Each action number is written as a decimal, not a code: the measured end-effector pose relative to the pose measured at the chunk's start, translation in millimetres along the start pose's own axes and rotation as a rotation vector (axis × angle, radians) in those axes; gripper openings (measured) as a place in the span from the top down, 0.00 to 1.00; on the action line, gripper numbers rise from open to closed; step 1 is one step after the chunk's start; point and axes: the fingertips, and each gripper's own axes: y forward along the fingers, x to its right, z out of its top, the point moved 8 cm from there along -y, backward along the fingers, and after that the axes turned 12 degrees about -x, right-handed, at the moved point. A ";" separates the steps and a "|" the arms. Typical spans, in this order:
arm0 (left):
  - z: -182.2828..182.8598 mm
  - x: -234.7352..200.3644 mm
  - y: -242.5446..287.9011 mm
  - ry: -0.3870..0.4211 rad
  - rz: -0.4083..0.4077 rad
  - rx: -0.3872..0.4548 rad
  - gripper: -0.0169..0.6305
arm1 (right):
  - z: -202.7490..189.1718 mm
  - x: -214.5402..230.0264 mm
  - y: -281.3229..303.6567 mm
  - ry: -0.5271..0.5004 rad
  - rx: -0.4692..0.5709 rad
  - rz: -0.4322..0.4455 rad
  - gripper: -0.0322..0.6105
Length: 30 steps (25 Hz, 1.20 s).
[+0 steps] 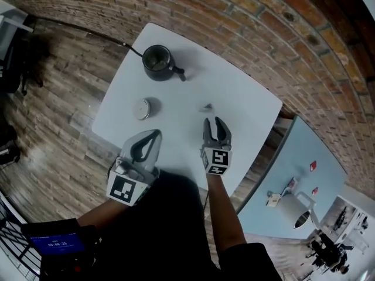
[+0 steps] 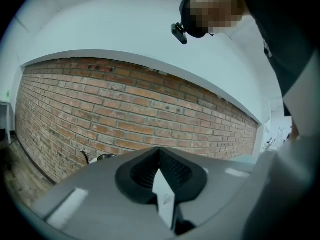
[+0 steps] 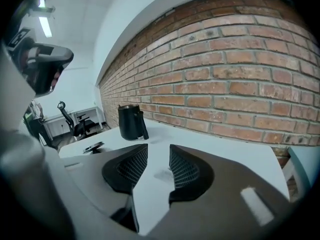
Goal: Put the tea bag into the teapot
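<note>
On the white table [image 1: 246, 101], a black teapot [image 1: 158, 62] stands uncovered at the far side. Its round lid [image 1: 142, 108] lies apart, nearer me. A small grey tea bag [image 1: 205, 107] rests on the table just ahead of my right gripper [image 1: 214, 122], whose jaws stand open with nothing pressed between them. In the right gripper view the tea bag [image 3: 162, 174] shows through the gap of the right gripper [image 3: 156, 151], with the teapot [image 3: 131, 122] and lid [image 3: 93, 146] beyond to the left. My left gripper [image 1: 156, 133] hovers near the front edge, shut and empty; the left gripper [image 2: 160, 151] points toward the brick wall.
A brick wall [image 1: 246, 22] runs behind the table, and wooden floor [image 1: 53, 86] lies to the left. A light blue table [image 1: 293, 180] with small items stands to the right. A black cable [image 1: 88, 31] trails from the teapot side.
</note>
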 end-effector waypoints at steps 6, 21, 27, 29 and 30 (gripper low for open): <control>-7.1 -12.1 11.0 -0.033 0.004 -0.037 0.97 | -16.2 6.0 34.0 0.004 -0.083 0.005 0.73; -6.6 -24.5 26.7 -0.028 -0.013 -0.076 0.97 | -23.4 5.2 71.3 -0.036 -0.160 0.043 0.71; -14.8 -24.3 18.4 -0.041 0.004 -0.104 0.97 | -40.1 7.2 80.3 -0.029 -0.216 0.033 0.72; -19.1 -24.7 15.4 -0.027 0.005 -0.116 0.97 | -42.0 7.9 81.7 -0.033 -0.220 0.023 0.77; -20.3 -25.4 16.0 -0.014 -0.001 -0.117 0.97 | -42.2 10.2 83.0 -0.034 -0.217 0.013 0.78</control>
